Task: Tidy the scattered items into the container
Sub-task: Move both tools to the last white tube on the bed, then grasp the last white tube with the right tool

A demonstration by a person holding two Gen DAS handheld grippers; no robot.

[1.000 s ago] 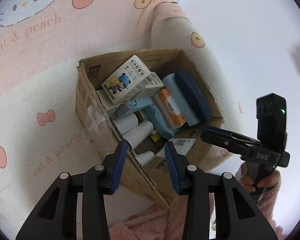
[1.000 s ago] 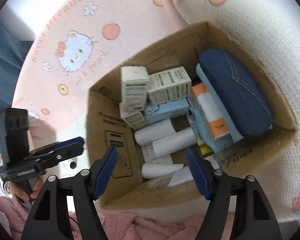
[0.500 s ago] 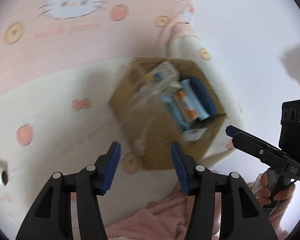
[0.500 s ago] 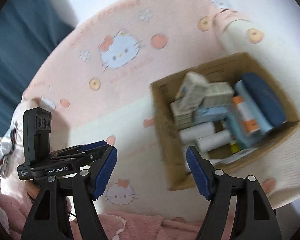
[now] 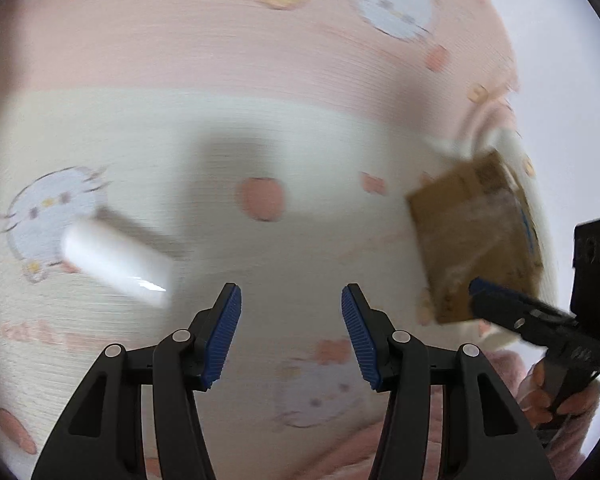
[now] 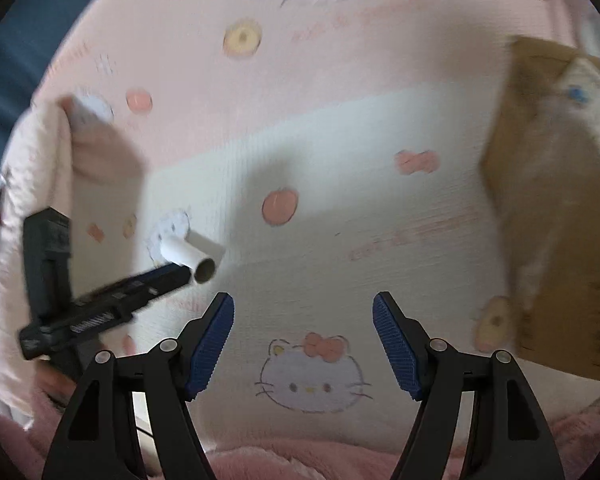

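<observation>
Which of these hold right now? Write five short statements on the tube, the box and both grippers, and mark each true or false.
1. A white tube lies on the blanket. True.
2. The left gripper grips the tube. False: nothing sits between its fingers.
3. The cardboard box sits to the right. True.
4. The right gripper is shut. False: it is open and empty.
5. The tube lies inside the box. False: it lies outside, well to its left.
</observation>
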